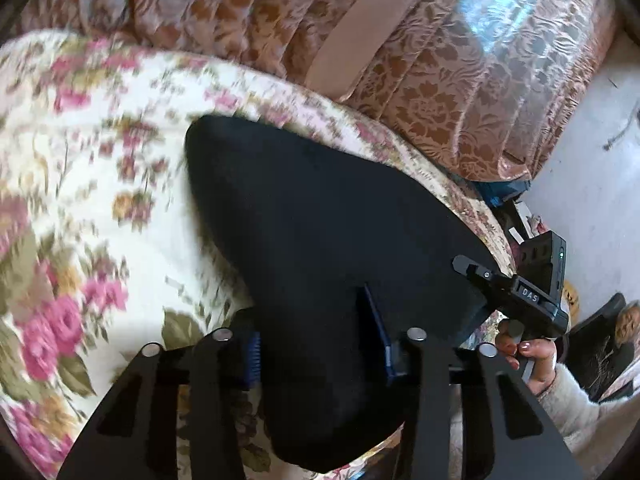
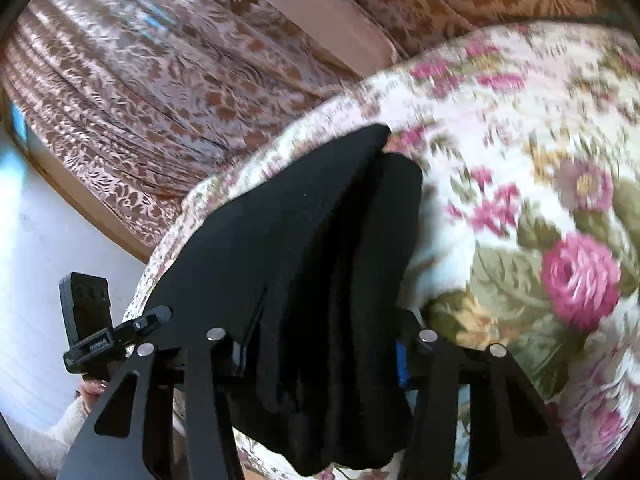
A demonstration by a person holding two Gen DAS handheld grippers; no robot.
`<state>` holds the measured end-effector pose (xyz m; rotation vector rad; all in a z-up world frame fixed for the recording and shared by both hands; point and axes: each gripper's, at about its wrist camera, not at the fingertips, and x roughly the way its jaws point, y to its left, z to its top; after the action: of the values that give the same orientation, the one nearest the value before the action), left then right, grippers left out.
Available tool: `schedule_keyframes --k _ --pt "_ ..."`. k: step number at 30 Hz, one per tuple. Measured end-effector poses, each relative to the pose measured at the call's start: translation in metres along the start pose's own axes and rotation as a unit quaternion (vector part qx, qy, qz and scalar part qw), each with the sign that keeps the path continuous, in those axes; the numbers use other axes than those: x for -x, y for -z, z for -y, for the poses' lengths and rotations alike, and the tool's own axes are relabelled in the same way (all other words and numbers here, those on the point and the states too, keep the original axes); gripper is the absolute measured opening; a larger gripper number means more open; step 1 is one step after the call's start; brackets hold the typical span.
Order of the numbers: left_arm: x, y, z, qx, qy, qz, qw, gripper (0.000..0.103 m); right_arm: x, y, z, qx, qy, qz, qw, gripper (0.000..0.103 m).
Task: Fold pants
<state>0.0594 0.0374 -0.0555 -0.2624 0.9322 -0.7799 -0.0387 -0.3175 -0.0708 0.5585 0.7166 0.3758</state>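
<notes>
black pants, left gripper, floral blanket

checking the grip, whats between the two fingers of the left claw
Black pants fill the gap between the left claw's fingers, draped over the flowered blanket; the left wrist view shows it.

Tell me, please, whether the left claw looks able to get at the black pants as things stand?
Probably yes: the left claw already has the black pants bunched between its fingers, nothing lying between them, and the right claw holds the same cloth over the floral blanket.
</notes>
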Motion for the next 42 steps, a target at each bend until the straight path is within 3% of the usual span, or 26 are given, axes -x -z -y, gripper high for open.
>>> schedule_keyframes --k 6,10,22,27,31,34,42 --pt "0.001 -0.027 0.014 -0.058 -0.029 0.026 0.9975 0.038 -0.007 -0.027 -0.012 0.039 -0.001 0.034 0.999 0.047" --pt "-0.006 -0.055 0.007 -0.071 -0.047 0.051 0.9951 0.038 -0.028 -0.056 -0.008 0.055 -0.002 0.043 0.998 0.047" --pt "-0.080 -0.163 -0.039 -0.082 -0.109 0.085 0.9869 0.038 -0.133 -0.155 0.016 0.097 0.026 0.063 0.993 0.046" --pt "-0.112 -0.197 -0.059 -0.087 -0.117 0.092 0.9850 0.038 -0.163 -0.184 0.031 0.106 0.037 0.073 0.991 0.047" --pt "-0.136 -0.209 -0.081 -0.063 -0.118 0.088 0.9871 0.038 -0.184 -0.193 0.050 0.092 0.052 0.065 0.992 0.049" --pt "-0.141 -0.202 -0.088 -0.072 -0.116 0.101 0.9855 0.039 -0.191 -0.190 0.064 0.072 0.057 0.058 0.994 0.055" --pt "-0.144 -0.186 -0.092 -0.085 -0.144 0.123 0.9782 0.057 -0.197 -0.188 0.075 0.051 0.077 0.048 0.995 0.075"
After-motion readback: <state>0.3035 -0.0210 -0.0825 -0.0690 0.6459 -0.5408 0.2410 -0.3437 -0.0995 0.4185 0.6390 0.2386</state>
